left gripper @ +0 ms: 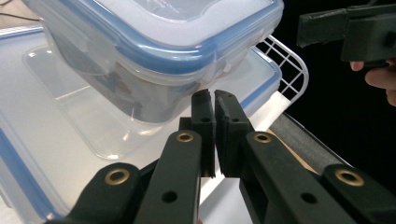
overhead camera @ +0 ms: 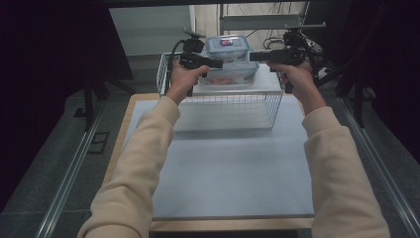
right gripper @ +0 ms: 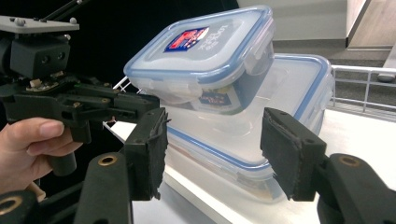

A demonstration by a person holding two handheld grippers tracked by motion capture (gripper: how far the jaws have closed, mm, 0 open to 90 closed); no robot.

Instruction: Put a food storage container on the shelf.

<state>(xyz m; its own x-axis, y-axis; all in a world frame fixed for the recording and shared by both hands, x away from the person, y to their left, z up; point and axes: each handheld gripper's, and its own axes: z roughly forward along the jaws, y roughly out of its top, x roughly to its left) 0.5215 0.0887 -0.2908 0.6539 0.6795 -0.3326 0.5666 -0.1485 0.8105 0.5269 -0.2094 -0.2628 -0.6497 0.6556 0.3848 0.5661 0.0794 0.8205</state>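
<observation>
A small clear container point(overhead camera: 227, 47) with a blue-rimmed lid sits tilted on a larger clear container point(overhead camera: 233, 74) of the same kind. Both rest on the white top of a wire basket point(overhead camera: 223, 106). My left gripper point(overhead camera: 218, 63) points in from the left at the stack. In the left gripper view its jaws point(left gripper: 215, 95) are shut with nothing between them, just under the small container point(left gripper: 154, 42) and above the large lid point(left gripper: 56, 121). My right gripper point(overhead camera: 252, 56) comes in from the right. Its jaws point(right gripper: 217, 126) stand open before the large container point(right gripper: 289, 93), and the small container point(right gripper: 205, 51) lies above them.
The basket stands at the far end of a blue-grey mat point(overhead camera: 233, 168) on a wooden table. Dark curtains hang on both sides. Cables and a metal frame point(overhead camera: 272, 22) lie behind the basket. The near half of the mat is bare.
</observation>
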